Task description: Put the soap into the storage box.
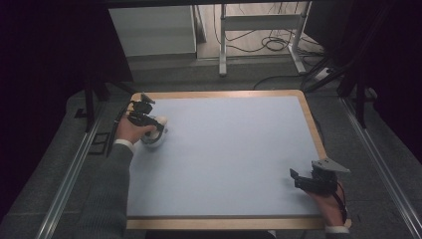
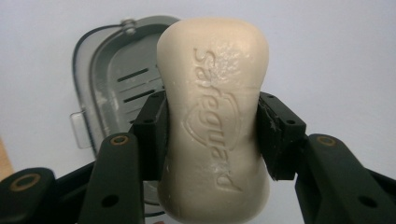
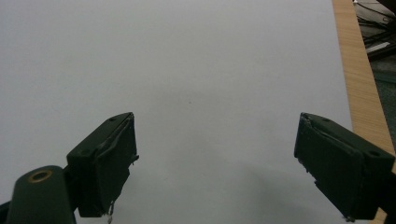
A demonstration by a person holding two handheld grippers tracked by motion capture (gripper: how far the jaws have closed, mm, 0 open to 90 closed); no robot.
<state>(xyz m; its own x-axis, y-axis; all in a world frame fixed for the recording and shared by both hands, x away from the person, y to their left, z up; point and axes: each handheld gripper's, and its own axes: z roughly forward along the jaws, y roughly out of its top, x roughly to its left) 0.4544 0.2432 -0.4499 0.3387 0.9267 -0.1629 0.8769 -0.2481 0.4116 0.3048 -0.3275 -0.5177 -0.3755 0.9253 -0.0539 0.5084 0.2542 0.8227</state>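
Left gripper (image 2: 212,135) jaws clamp the soap bar (image 2: 214,116); slick sides may slip before reaching the soap dish (image 2: 116,84) behind. Right gripper (image 3: 215,158) jaws released.

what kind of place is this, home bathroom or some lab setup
Most likely a lab or recording workspace, not a bathroom. A wood-edged table with a plain pale blue top stands on grey carpet, a white metal desk frame with loose cables sits behind it, and dark curtains hang at both sides.

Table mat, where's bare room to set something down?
Most of the mat is bare, from the soap dish at its far left across to the right gripper near the front right. It is crowded only around the dish, where the left gripper holds the soap.
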